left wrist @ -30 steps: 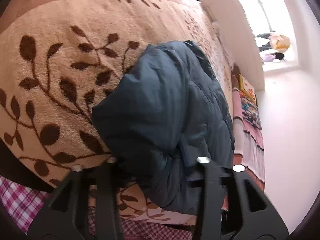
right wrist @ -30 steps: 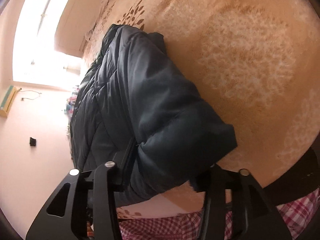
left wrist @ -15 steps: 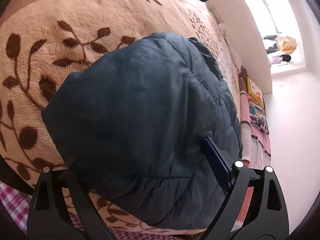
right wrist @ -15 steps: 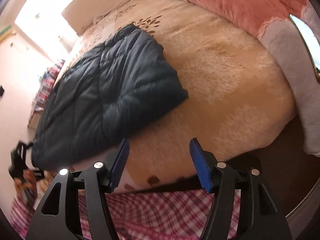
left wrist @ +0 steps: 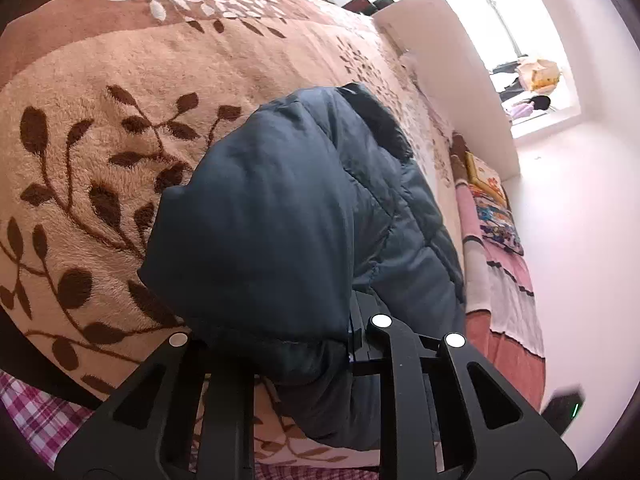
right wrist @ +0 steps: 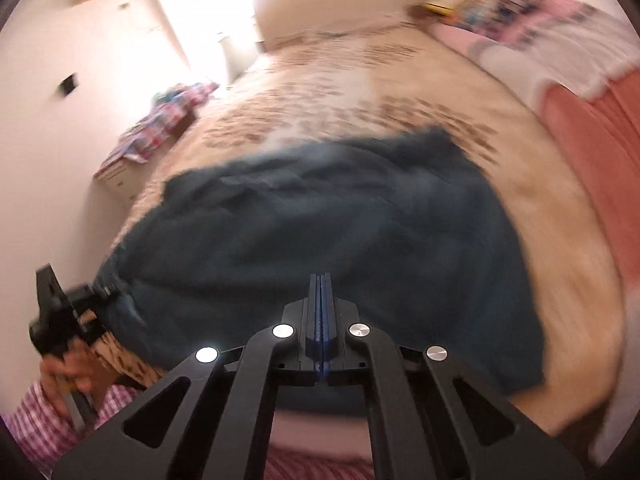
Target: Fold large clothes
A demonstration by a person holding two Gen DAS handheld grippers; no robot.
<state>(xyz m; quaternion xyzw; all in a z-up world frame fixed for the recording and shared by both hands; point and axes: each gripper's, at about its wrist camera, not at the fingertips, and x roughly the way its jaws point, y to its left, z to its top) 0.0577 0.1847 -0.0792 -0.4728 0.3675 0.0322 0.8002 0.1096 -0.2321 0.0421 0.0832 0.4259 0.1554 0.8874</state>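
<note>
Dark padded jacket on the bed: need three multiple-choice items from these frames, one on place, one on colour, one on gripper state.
1. Where does the jacket lie?
A. on the floor
B. on the leaf-patterned blanket near the bed's foot edge
C. on the windowsill

2. What colour is the jacket?
A. red
B. white
C. dark blue-grey

3. How is the right hand-held gripper?
A. shut, nothing between its pads
B. wide open
C. shut on the blanket

Answers:
1 B: the jacket is spread on the blanket, its near end at the bed's edge.
2 C: the padded fabric is dark blue-grey in both wrist views.
3 A: the right hand-held gripper has its blue pads pressed together with no cloth between them, while the left hand-held gripper has jacket fabric bunched between its fingers.
</note>
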